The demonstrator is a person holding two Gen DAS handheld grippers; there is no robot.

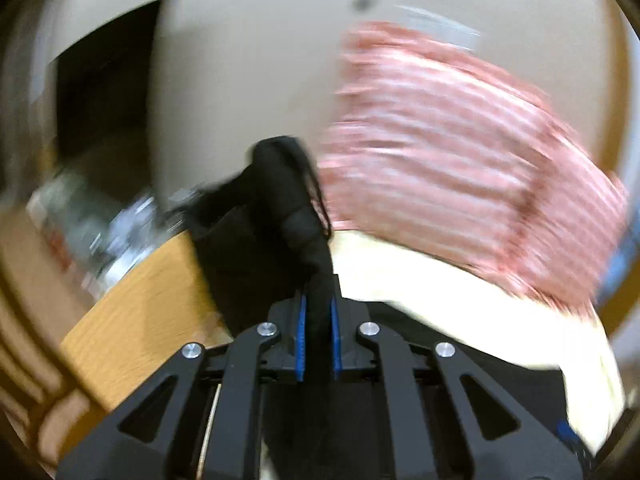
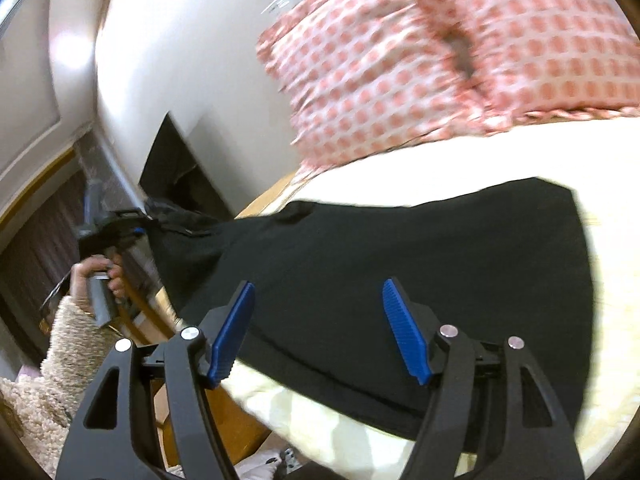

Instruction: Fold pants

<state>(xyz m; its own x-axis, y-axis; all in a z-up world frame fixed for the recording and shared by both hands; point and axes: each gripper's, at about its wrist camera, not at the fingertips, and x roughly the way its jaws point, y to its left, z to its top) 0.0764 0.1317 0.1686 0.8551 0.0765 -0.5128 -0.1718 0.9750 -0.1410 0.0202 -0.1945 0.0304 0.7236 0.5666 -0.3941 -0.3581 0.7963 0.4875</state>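
Across the cream bed (image 2: 400, 188), black pants (image 2: 400, 260) were held bunched in the closed left tool (image 1: 318, 320), the wide right tool (image 2: 318, 320) unladen, a fold-over judged next.

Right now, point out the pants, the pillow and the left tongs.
pants (image 2: 420, 260), right wrist view, middle of the flat black cloth.
pillow (image 2: 460, 60), right wrist view, its patterned face.
left tongs (image 1: 318, 332), left wrist view, between the blue tips, shut on the pants.
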